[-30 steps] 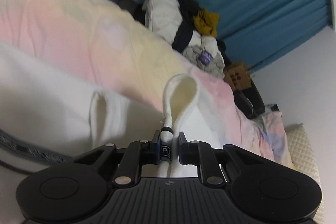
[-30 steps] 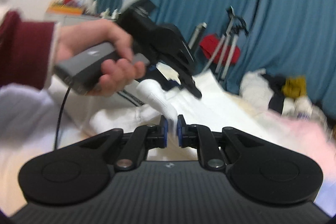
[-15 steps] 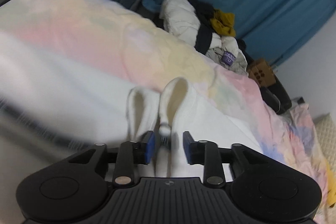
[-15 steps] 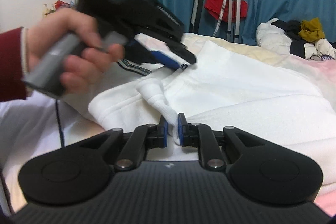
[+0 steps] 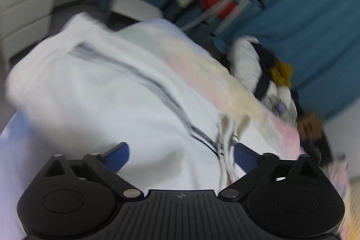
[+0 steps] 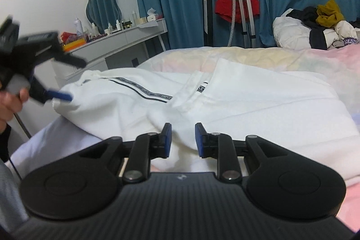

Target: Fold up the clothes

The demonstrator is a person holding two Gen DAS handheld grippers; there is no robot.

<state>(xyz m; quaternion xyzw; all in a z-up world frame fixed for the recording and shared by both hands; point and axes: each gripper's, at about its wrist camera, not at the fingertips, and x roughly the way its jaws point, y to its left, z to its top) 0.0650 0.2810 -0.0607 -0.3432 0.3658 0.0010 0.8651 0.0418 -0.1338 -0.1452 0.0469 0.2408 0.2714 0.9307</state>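
Observation:
A white sweatshirt (image 6: 247,93) with a dark patterned stripe (image 6: 139,89) lies spread on the bed, partly folded over itself. My right gripper (image 6: 181,138) is open and empty, just above the garment's near edge. My left gripper (image 5: 181,155) is wide open over the white cloth; it also shows in the right wrist view (image 6: 42,73), at the far left by the sleeve end. The garment's drawstrings and folded cuff (image 5: 227,127) lie loose between the left fingers, near the right one. The left wrist view is blurred.
The bed has a pastel pink and yellow cover (image 6: 292,60). A heap of clothes (image 6: 315,28) sits at its far right. A white dresser (image 6: 126,42) with bottles stands at left, a garment steamer stand (image 6: 240,3) before blue curtains behind.
Both grippers have opened and let go of the white cloth. The left gripper has swung away to the left end of the garment. The sweatshirt now lies flatter on the bed.

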